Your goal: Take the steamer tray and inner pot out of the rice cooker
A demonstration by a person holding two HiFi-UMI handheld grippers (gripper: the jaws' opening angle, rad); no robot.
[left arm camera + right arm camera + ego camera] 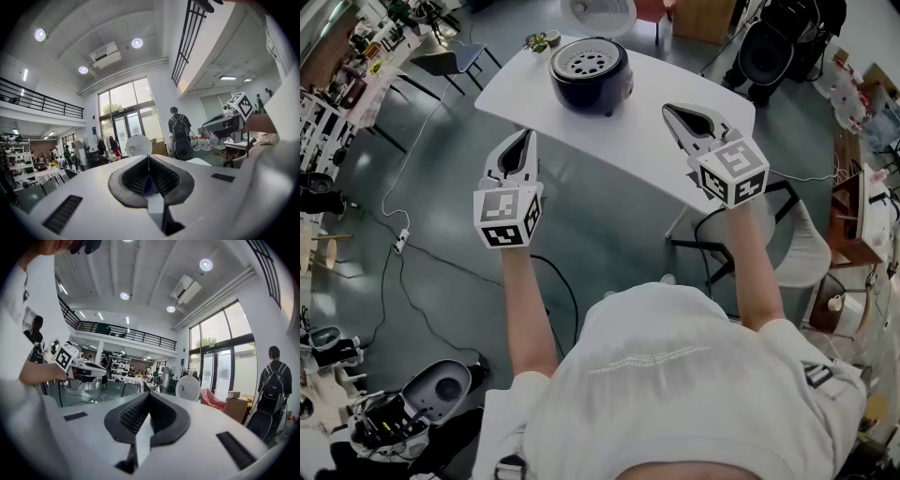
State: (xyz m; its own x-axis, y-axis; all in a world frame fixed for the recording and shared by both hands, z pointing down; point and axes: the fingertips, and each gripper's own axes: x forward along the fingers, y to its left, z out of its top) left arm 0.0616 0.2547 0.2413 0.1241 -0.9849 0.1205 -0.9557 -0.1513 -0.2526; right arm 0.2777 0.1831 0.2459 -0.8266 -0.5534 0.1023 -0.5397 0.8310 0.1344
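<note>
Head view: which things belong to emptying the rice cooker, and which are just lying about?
For the job: rice cooker, steamer tray in its top, left gripper and right gripper, both shut.
Just lying about: small plant, white fan, chair, floor cable.

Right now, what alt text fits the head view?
Seen from above, a person in a white shirt holds the left gripper and right gripper, both shut and empty, out toward a white table bearing a round dark-blue rice cooker with a white perforated steamer tray in its top.
</note>
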